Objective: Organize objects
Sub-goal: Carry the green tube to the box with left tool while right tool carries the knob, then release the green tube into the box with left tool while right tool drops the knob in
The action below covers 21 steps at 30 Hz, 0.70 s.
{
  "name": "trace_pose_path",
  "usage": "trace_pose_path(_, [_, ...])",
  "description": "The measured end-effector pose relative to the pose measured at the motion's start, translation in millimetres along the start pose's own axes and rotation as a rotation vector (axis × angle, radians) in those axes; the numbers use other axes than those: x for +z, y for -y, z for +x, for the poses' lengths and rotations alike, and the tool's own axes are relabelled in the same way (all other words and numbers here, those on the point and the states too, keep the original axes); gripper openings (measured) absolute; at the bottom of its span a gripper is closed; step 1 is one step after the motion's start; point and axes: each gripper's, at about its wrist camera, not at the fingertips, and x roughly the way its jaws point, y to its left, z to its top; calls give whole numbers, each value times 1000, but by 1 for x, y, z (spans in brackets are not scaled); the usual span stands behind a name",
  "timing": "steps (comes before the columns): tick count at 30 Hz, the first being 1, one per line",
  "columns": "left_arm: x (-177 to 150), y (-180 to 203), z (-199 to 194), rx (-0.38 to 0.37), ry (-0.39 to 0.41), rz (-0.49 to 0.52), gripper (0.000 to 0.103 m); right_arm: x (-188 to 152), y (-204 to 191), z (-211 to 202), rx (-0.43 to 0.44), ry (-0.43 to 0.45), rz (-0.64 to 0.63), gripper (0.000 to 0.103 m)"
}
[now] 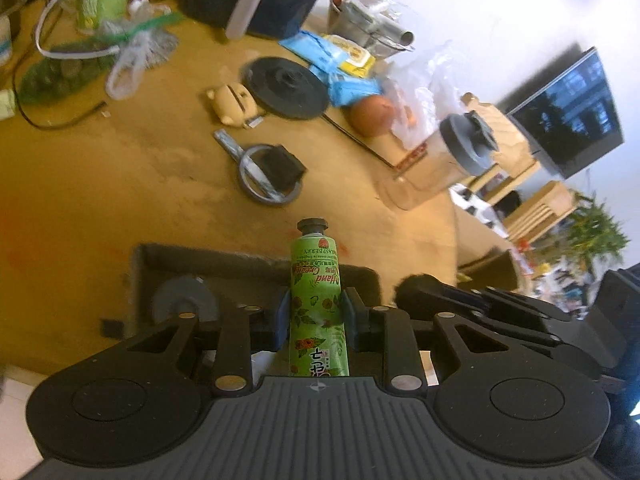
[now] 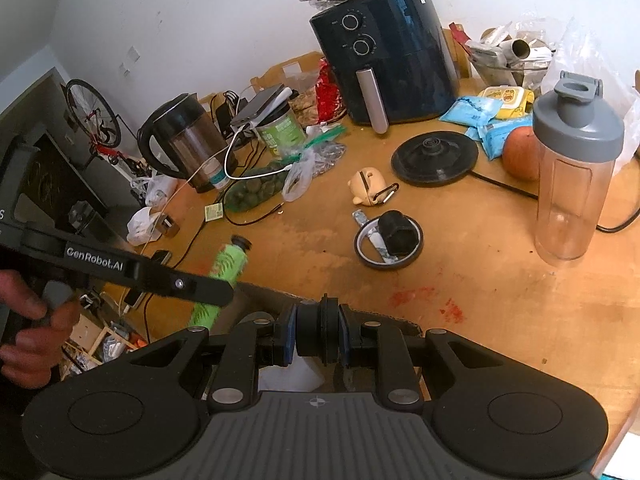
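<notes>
Left wrist view: the left gripper (image 1: 315,316) has its fingers closed around a green hand cream tube (image 1: 316,300), cap pointing away, held above a dark felt tray (image 1: 208,260) at the near edge of the tabletop (image 1: 120,168). The label reads "Hand Cream" and "RASPBERRY".

Right wrist view: the right gripper (image 2: 318,340) pinches a small black cap-like part (image 2: 318,336) above the same tray. "GenRobot.AI" is printed on the other gripper's arm. Judging by this, both items are mid-carry; lowering them into the tray seems next.
</notes>
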Motion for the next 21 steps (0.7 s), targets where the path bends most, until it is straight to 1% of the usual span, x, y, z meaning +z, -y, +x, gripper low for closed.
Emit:
trace_pose_path(2, [-2, 1, 1, -24, -3, -5, 30, 1, -1, -1, -6, 6, -3, 24])
trace_pose_path(4, [-3, 5, 1, -17, 0, 6, 48, 0, -2, -3, -13, 9, -4, 24])
trace_pose_path(6, [-3, 8, -3, 7, 21, 26, 54, -1, -3, -3, -25, 9, -8, 24])
trace_pose_path(10, [-2, 11, -11, 119, 69, 71, 54, -3, -6, -2, -51, 4, -35, 24])
trace_pose_path(12, [-2, 9, -15, 153, 85, 69, 54, -3, -7, 0, -49, -1, -35, 24])
trace_pose_path(18, [-3, -3, -22, 208, 106, 37, 54, -4, -11, 6, -46, -27, -47, 24])
trace_pose_path(21, [-4, -9, -25, 212, 110, 22, 54, -5, -18, 5, -38, -43, -71, 24])
